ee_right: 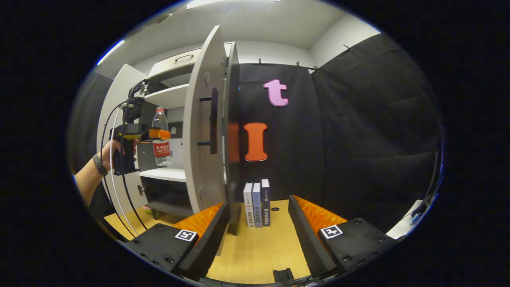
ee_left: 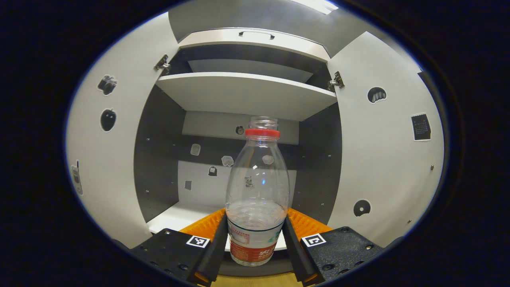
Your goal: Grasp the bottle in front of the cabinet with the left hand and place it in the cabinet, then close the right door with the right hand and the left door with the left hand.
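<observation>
Left gripper view, nearest first: left gripper (ee_left: 255,243) at 6 o'clock, both black fingers (ee_left: 217,247) pressed against the lower sides of the bottle (ee_left: 257,191), clamped on it at label height. Bottle upright, clear plastic, red collar ring, no cap (neck mouth looks bare), red-and-white label. It hangs in front of the cabinet's (ee_left: 247,93) lower compartment, above the white bottom shelf (ee_left: 175,217); whether it has crossed the front edge, cannot tell. Beyond it, back panel with small stickers. At 12 o'clock a middle shelf, then a top panel with a dark handle. Left door (ee_left: 107,151) swung wide at 9 o'clock, right door (ee_left: 382,159) wide at 3 o'clock, both carrying stickers on their inner faces.

Right gripper view: right gripper (ee_right: 259,235) at 6 o'clock, fingers spread apart, gripping nothing, over a wooden tabletop (ee_right: 255,251). Just past the fingertips, the right door's edge at 11 o'clock, its dark bar handle (ee_right: 214,119) facing this way. Three books (ee_right: 257,203) upright at centre against the wall. Farther, at 9 o'clock, a hand (ee_right: 115,153) holding the left gripper with the bottle raised clear of the shelf.
</observation>
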Available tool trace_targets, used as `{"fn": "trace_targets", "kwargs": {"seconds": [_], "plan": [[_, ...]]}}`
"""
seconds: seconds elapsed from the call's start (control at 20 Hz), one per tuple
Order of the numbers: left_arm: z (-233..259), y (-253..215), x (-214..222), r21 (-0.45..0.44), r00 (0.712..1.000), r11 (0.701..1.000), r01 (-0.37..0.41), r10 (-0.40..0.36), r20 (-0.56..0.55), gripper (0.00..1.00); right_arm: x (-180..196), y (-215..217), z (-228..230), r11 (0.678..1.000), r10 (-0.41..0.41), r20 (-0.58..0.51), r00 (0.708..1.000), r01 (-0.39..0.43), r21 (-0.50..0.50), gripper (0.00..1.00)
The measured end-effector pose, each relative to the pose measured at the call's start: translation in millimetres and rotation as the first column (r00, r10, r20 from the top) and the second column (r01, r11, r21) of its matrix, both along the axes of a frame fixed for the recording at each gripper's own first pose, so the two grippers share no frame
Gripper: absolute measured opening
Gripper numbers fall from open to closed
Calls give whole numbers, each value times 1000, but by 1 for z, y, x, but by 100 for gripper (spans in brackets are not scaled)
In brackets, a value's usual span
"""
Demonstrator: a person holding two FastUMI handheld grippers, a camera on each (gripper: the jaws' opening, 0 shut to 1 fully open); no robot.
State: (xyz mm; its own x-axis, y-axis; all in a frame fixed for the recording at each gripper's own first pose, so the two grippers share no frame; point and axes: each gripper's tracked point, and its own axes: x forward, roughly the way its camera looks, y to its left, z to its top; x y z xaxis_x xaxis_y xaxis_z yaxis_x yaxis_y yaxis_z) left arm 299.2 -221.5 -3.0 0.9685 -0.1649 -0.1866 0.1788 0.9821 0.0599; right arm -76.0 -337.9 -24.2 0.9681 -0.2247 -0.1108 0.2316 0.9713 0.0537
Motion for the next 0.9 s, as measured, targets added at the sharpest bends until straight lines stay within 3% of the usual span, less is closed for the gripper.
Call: {"fn": "trace_targets", "kwargs": {"seconds": [0.2,0.3,0.55,0.9], "plan": [[-39,-31,66,42,994,993,109,-109,-21,70,-9,-31,-7,989,-144,-11,989,144,17,97],[-68,-37,83,31,990,992,124,-121,-76,70,-15,-42,-9,981,-194,-9,981,194,23,96],[-104,-22,107,38,990,997,67,-61,-127,71,-31,-58,-13,960,-280,-33,960,280,4,96],[-126,0,117,23,988,1000,-6,9,-157,72,-22,-55,-21,963,-267,-59,962,269,23,97]]}}
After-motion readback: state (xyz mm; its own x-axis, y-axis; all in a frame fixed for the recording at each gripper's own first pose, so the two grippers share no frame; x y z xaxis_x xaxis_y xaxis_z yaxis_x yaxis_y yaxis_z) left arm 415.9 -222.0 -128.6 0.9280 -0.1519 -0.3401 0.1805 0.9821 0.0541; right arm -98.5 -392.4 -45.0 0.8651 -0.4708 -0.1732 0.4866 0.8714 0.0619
